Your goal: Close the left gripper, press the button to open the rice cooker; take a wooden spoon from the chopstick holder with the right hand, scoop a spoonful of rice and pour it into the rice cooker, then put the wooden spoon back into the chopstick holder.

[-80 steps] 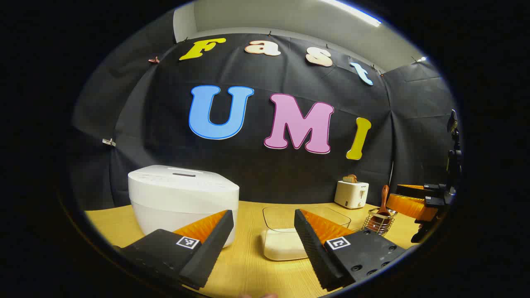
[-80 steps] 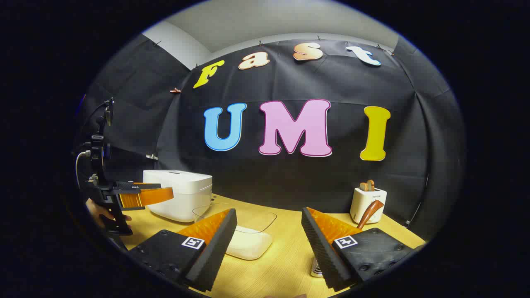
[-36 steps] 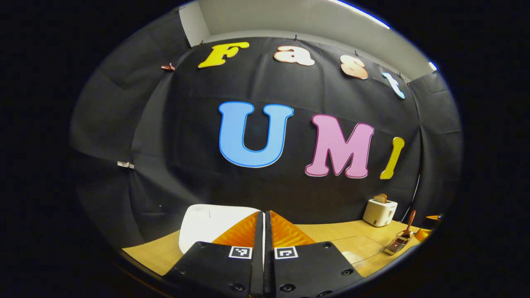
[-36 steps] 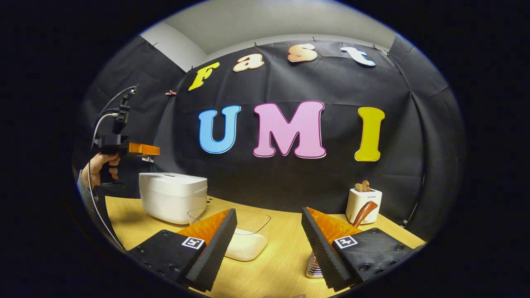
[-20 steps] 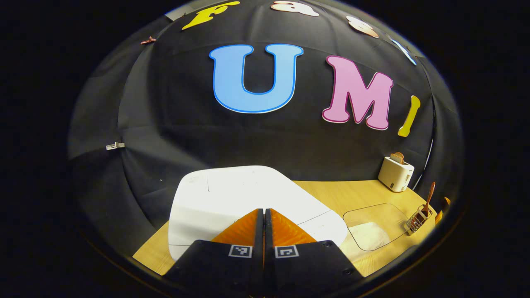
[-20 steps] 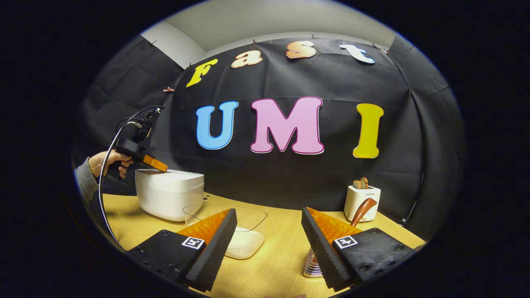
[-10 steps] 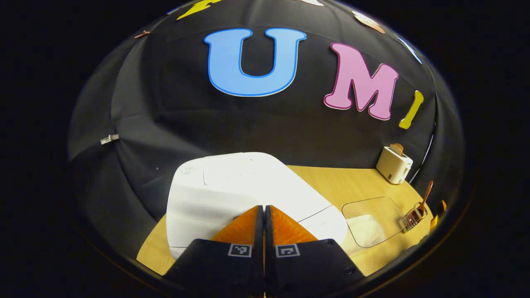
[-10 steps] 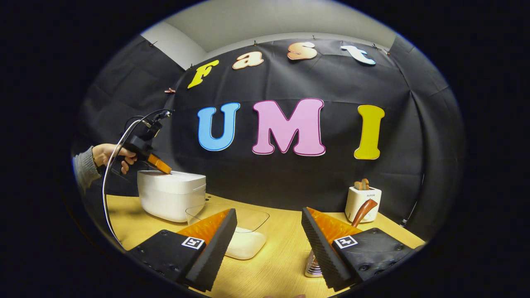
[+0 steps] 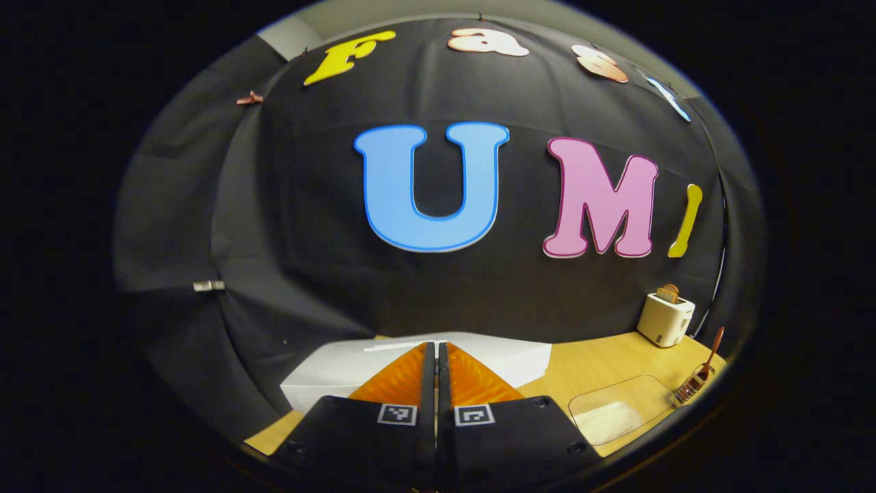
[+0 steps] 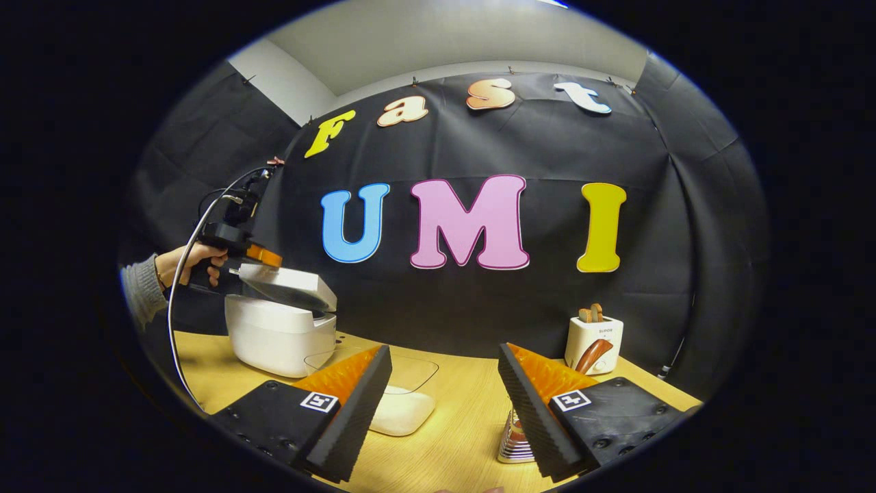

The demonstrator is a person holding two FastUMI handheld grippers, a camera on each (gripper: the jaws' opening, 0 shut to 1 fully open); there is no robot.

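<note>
My left gripper [image 9: 436, 356], jaws pressed together, sits at the rice cooker [image 10: 280, 325] lid [image 10: 287, 284], which stands partly raised. My right gripper [image 10: 445, 383] hangs wide apart above the bench [image 10: 452, 411]; the wooden spoon [image 10: 592, 356] stands in its holder [image 10: 513, 441]. The toaster [image 10: 594, 335] label is unreadable.

No legible text apart from wall letters. Toaster [image 10: 593, 343] front carries small dark brand mark, too small to read. Square coded tags sit on finger mounts of left gripper [image 9: 436, 356] and right gripper [image 10: 443, 383]; no characters.
</note>
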